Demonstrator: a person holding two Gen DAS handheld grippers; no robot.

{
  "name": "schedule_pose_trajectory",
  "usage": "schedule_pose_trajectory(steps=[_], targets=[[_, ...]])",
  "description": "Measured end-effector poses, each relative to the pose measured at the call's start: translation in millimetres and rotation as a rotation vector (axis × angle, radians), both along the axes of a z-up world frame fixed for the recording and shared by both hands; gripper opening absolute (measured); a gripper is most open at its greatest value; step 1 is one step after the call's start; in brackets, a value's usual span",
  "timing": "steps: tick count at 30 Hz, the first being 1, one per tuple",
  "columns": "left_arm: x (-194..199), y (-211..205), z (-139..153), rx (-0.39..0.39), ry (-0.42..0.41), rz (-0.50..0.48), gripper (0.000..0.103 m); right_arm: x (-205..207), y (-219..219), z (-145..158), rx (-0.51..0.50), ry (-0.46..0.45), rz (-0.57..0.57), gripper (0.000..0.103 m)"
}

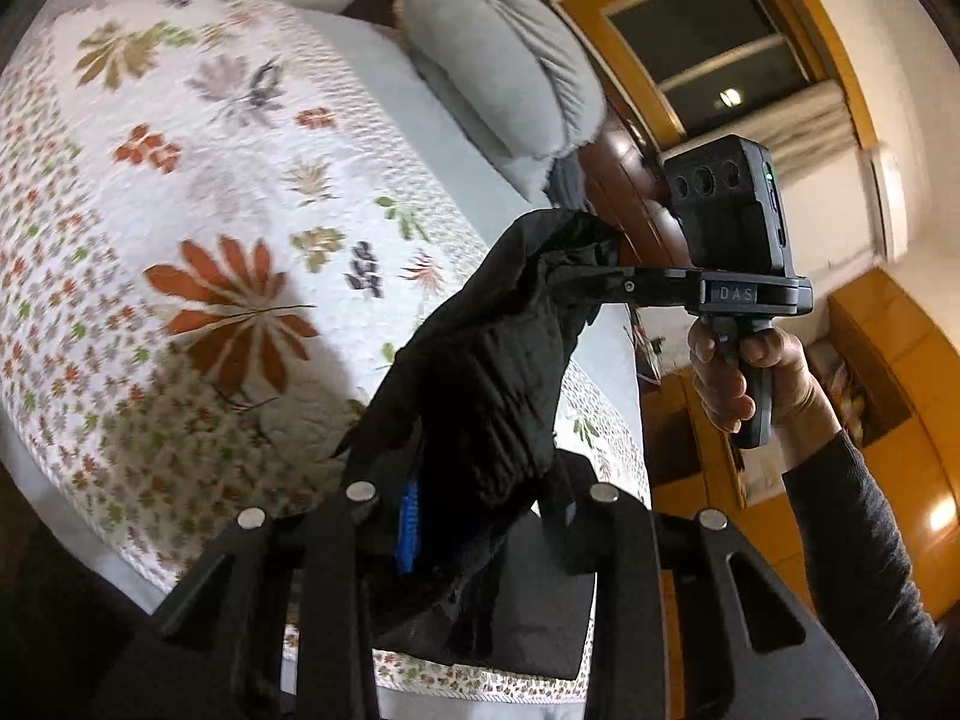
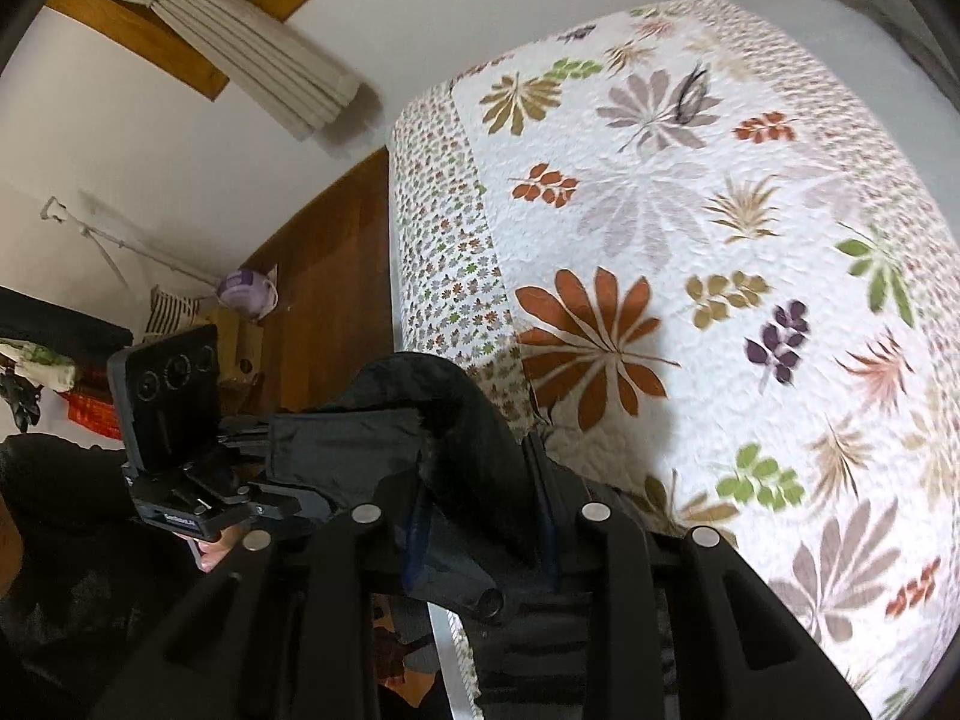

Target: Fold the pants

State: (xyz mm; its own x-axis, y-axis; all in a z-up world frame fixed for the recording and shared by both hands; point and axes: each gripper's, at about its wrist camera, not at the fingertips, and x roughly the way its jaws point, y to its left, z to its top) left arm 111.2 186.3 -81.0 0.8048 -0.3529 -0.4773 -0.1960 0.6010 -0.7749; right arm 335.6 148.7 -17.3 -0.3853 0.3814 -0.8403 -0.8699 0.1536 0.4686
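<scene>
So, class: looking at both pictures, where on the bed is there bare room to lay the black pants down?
The white floral quilt lies bare across its middle, from its small-flower border strip to the plain pale sheet. It is crowded at the head, where the grey pillow lies. The black pants hang between both hand-held grippers.

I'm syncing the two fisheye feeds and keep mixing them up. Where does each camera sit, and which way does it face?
Left wrist: on the left gripper, facing across the floral bedspread toward a grey pillow; shows the right gripper and its hand.
Right wrist: on the right gripper, angled down over the bed; shows the left gripper.
Shared: bedspread and the black pants, clamped by both grippers.
</scene>
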Motion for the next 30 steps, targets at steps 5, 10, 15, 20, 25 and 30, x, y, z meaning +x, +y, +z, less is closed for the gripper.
schedule_pose_trajectory(steps=[5,10,15,20,25,30], targets=[[6.3,-42.4,22.6,0.062,-0.029,-0.067,0.029,2.5,-56.5,19.9,0.052,-0.011,-0.063,0.028],[15.6,-80.1,32.9,0.104,-0.035,-0.128,0.029,6.7,-117.0,26.1,0.104,-0.003,-0.132,0.028],[18.4,-111.5,40.3,0.146,-0.039,-0.173,0.029,7.5,-154.0,27.5,0.135,-0.003,-0.172,0.028],[21.2,-139.0,45.8,0.186,-0.042,-0.218,0.029,5.5,-189.7,29.1,0.168,-0.005,-0.208,0.028],[26.3,-173.9,47.8,0.219,-0.047,-0.279,0.029,3.9,-234.9,26.7,0.199,-0.005,-0.261,0.028],[31.8,-210.2,42.5,0.26,-0.043,-0.339,0.029,2.2,-277.7,16.9,0.215,0.001,-0.313,0.028]])
